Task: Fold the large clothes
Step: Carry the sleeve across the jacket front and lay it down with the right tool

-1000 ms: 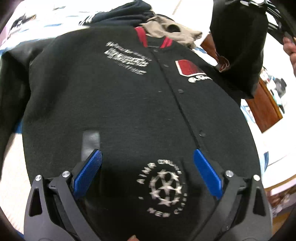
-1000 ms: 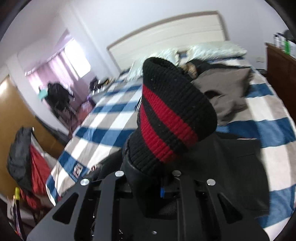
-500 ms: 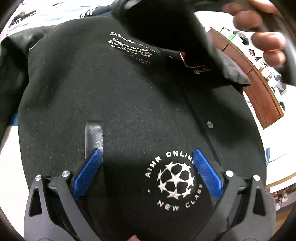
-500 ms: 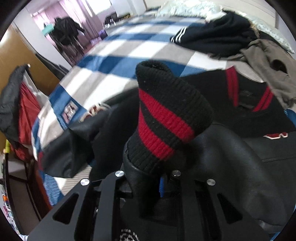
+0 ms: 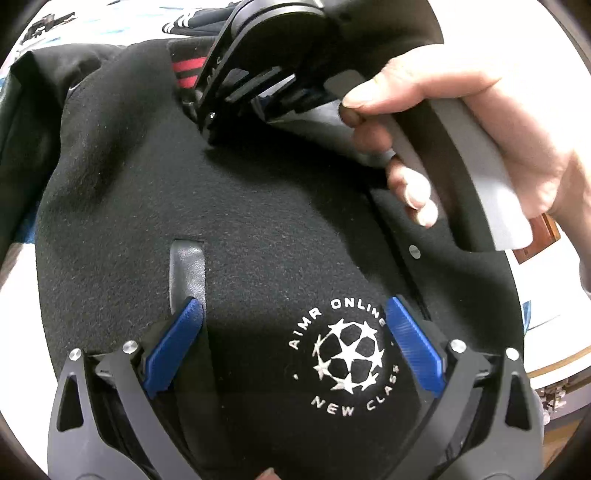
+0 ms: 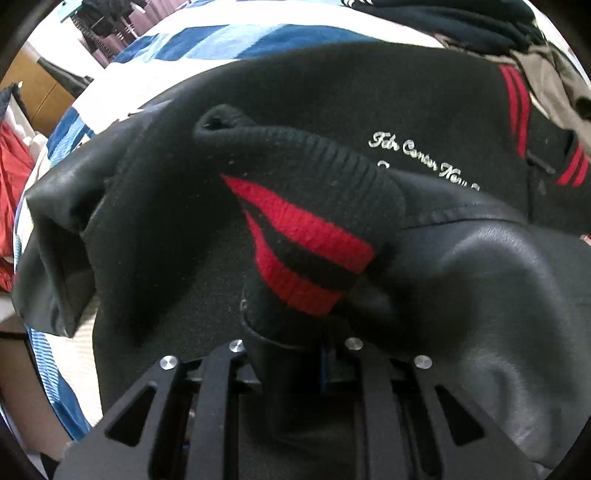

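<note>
**foldnoob:** On the bed point(image 6: 207, 35) with the blue-and-white check cover, the black varsity jacket point(image 5: 258, 206) is lying front-up, snaps done, star-ball crest near the hem. The right tongs point(image 6: 291, 343) are clamped on the sleeve point(image 6: 480, 280) just below its red-striped cuff point(image 6: 295, 229), with the sleeve laid across the chest. The jaws are starting to ease apart but the cuff is in there between them. How do I finish this fold clean?

**laundrydad:** I'd let the cuff settle flat on the chest before fully letting go, so the leather sleeve doesn't spring back off the side. Keep it running roughly straight across under the script lettering. What's your other side doing?

**foldnoob:** The left tongs point(image 5: 291, 343) are spread wide over the hem, gripping nothing, one blue pad near the pocket welt point(image 5: 186, 269).

**laundrydad:** Fine, they could pin the body down. The other sleeve point(image 6: 55, 240) is bunched at the far edge, so that probably goes next.
</note>
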A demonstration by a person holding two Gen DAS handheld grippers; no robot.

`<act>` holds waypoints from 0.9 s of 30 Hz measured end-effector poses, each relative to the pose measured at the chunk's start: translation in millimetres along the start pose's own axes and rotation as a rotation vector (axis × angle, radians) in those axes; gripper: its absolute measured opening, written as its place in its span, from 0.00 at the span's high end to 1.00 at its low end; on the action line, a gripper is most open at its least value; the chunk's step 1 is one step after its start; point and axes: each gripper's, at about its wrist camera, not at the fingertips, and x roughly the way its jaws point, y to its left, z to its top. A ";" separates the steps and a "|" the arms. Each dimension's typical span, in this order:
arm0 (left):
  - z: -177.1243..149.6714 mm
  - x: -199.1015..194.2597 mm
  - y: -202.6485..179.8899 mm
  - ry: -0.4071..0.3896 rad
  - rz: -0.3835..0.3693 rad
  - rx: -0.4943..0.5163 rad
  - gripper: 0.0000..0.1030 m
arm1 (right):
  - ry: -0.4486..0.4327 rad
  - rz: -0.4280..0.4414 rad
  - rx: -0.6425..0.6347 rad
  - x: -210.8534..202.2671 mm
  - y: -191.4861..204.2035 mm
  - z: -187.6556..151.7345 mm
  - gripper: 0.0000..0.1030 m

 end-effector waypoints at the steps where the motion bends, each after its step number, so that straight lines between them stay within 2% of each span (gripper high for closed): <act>1: 1.2 0.8 -0.7 0.002 0.000 0.000 0.06 | 0.003 0.018 0.014 -0.2 -2.4 -0.1 0.78; 2: 1.4 0.5 -0.3 0.001 0.000 0.000 0.06 | 0.007 0.044 0.035 -3.0 -5.5 -0.5 0.76; 3: 1.3 0.0 -0.5 -0.001 -0.001 0.000 0.06 | 0.012 0.058 0.037 -4.2 -6.4 -0.3 0.69; 4: 0.9 -0.3 -0.9 -0.001 0.000 0.005 0.06 | 0.035 0.105 0.044 -8.5 -6.4 -0.9 0.39; 5: 0.4 -0.5 -1.4 -0.001 0.003 0.011 0.06 | 0.064 0.148 0.067 -12.8 -6.9 -1.3 0.18; 6: -0.1 -1.0 -1.8 0.000 0.005 0.016 0.06 | 0.067 0.174 0.077 -17.3 -7.0 -2.3 0.05; 9: -2.0 1.4 -10.9 -0.004 0.002 0.015 0.06 | -0.029 0.213 0.033 -61.5 1.5 -5.9 0.05; 11: -2.3 -0.4 -11.0 -0.006 0.005 0.016 0.06 | -0.095 0.266 0.048 -87.9 0.2 -5.5 0.04; 14: -6.7 -5.7 -14.3 -0.005 0.058 0.035 0.06 | -0.140 0.323 0.103 -102.1 -9.8 1.3 0.04; 18: -15.4 -14.4 -14.8 -0.007 0.153 0.065 0.06 | -0.083 0.418 0.181 -67.7 -8.5 15.5 0.04; 24: -13.3 -13.7 -0.9 0.001 0.134 0.050 0.06 | -0.050 0.444 0.253 -7.8 3.4 25.5 0.04; 27: -11.3 -11.7 1.2 0.002 0.129 0.050 0.06 | -0.067 0.403 0.236 4.5 19.4 23.1 0.04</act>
